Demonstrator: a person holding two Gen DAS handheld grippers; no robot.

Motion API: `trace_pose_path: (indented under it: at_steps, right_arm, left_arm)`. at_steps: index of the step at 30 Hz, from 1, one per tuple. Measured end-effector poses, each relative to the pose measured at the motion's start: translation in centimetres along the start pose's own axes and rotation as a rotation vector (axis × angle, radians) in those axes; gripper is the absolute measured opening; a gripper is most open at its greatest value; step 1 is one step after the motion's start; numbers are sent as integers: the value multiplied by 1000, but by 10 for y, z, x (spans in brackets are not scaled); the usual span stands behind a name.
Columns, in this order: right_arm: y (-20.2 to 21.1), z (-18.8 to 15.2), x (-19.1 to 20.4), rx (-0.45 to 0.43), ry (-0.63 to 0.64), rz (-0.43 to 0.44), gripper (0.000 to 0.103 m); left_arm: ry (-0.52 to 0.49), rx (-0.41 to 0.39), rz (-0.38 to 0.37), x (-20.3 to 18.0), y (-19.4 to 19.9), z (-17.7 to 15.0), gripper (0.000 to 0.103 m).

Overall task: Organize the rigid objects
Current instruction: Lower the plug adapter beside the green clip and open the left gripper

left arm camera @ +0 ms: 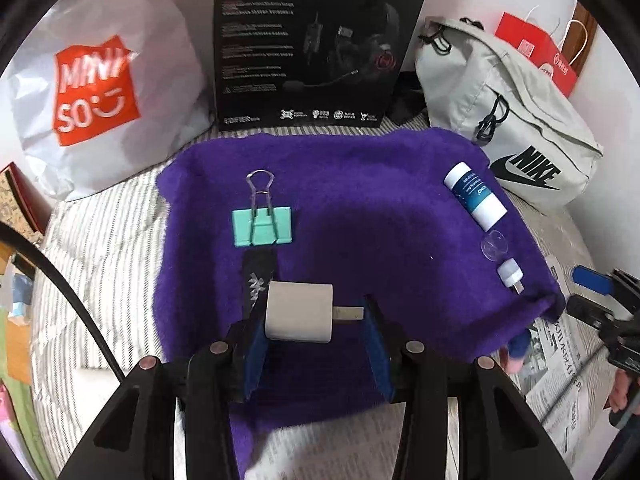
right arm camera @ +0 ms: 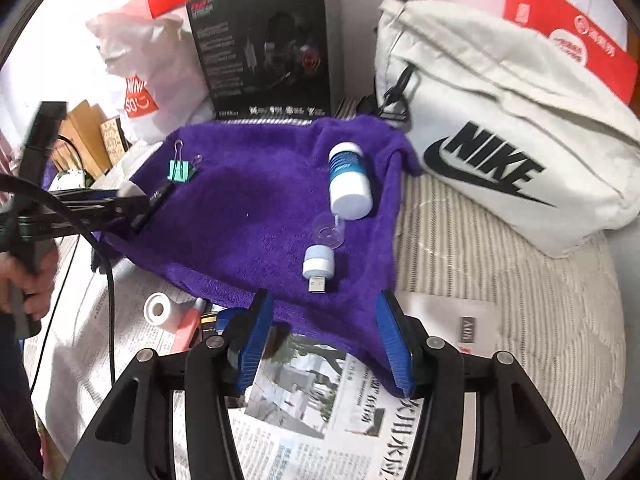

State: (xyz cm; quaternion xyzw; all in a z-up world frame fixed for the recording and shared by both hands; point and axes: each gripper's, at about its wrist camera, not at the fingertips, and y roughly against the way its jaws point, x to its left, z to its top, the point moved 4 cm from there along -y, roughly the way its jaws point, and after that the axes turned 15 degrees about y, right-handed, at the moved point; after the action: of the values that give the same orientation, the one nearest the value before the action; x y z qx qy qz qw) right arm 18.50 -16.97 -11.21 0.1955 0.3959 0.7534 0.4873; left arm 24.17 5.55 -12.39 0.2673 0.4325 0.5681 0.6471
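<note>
Both grippers share one build. The left gripper (left arm camera: 316,316) has black angular linkage arms, round silver pivot screws and blue pads on its fingers (left arm camera: 378,344). The right gripper (right arm camera: 326,338) has ribbed blue pads. A black cable (left arm camera: 68,288) curves along the left edge.

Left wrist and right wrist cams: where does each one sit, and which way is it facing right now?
Left wrist: on the left gripper, angled down over the purple towel; its fingers clamp a white charger.
Right wrist: on the right gripper, jaws apart and empty, at the towel's near edge above newspaper; a hand shows at left.
Shared: towel, green binder clip, white bottle, USB plug, Nike bag.
</note>
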Motion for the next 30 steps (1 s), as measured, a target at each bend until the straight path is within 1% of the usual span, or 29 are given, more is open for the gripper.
trace_pose_path:
  at_steps: [8,11,15,19,24,26,30]
  right_arm:
    - [10,-4,2,-11,9,9,56]
    - [7,-8,3,4,10,16,56]
    - [2,-11,2,21,4,22,56]
    - [-1,-13,1,29,2,27,56]
    - [-4,-14,3,38,6,28,55]
    - [-2,-15,5,38,11,29,55]
    - [4,-21,8,46,12,26,56]
  left_arm:
    - [-39,29,12,-14,-29,18,42]
    - [-62,35,52,-18,-40,22,42]
    - [-79,46,76,-18,-51,23,42]
    - [-115,35,100,-21,-54,23,42]
    - [-119,23,96,-19,-54,21,43]
    - [-116,31,96,-19,-54,20,49]
    - [-118,37,108,-19,-51,13,52]
